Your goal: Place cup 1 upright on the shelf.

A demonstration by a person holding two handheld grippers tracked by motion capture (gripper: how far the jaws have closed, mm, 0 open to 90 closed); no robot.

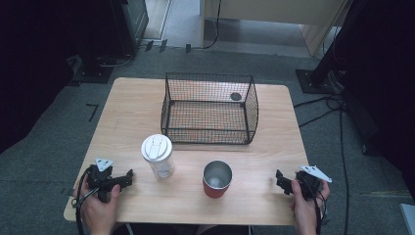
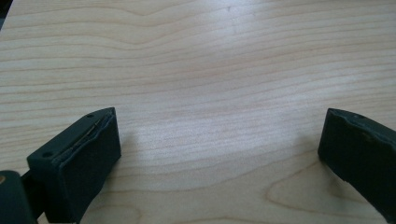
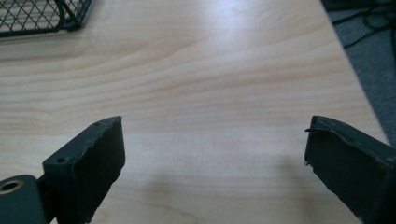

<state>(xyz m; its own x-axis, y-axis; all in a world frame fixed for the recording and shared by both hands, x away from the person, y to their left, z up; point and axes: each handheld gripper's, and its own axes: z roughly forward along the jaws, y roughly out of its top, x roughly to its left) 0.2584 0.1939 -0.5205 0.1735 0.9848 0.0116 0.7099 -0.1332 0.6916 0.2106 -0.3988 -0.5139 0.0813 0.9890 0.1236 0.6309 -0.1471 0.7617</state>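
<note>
Both grippers are resting wide open and empty at the desk (image 1: 274, 205) corners: left gripper (image 1: 128, 175) sitting near the lidded clear bottle (image 1: 158, 156), right gripper (image 1: 279, 177) facing the red cup (image 1: 217, 179), likely readying for the wire basket (image 1: 210, 108)

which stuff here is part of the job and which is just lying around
In the job: clear bottle with white lid, red cup with steel lining, wire basket, left gripper, right gripper.
Lying about: cables on the floor, black stand base.
</note>
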